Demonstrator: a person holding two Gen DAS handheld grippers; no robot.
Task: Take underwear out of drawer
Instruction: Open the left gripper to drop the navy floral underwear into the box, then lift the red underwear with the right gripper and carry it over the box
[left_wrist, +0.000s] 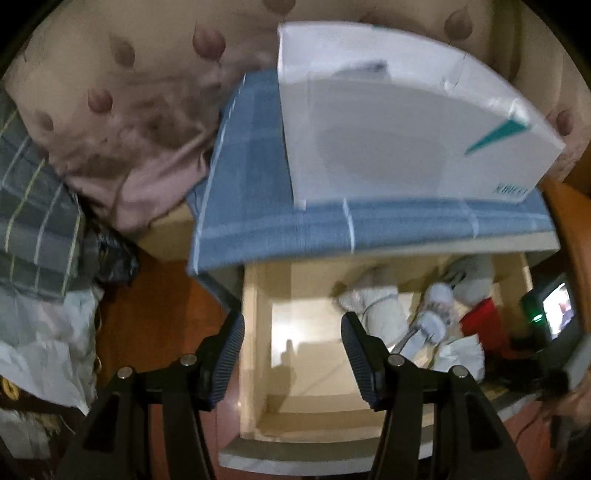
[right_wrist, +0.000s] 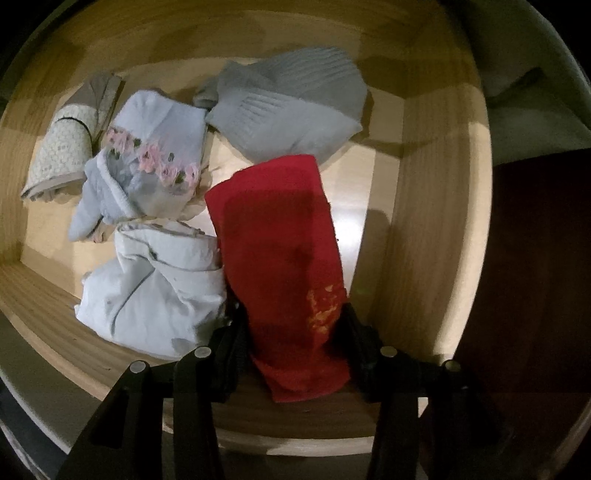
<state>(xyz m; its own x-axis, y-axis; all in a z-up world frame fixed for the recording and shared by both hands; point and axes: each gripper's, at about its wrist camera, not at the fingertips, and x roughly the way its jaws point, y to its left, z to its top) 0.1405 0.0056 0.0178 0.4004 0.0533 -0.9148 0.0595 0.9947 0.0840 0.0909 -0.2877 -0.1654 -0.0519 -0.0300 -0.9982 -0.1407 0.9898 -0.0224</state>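
Note:
The wooden drawer is pulled open below a blue-clothed cabinet top. Inside lie several folded garments. In the right wrist view a red garment lies between my right gripper's open fingers, one finger on each side. Beside it are a white garment, a pale blue one with pink flowers, a grey one and a cream lace roll. My left gripper is open and empty above the drawer's bare left half. The garments show at the drawer's right.
A white box sits on the blue cloth over the cabinet. Bedding and a plaid cloth lie at the left. A small lit screen stands at the right. The floor is reddish wood.

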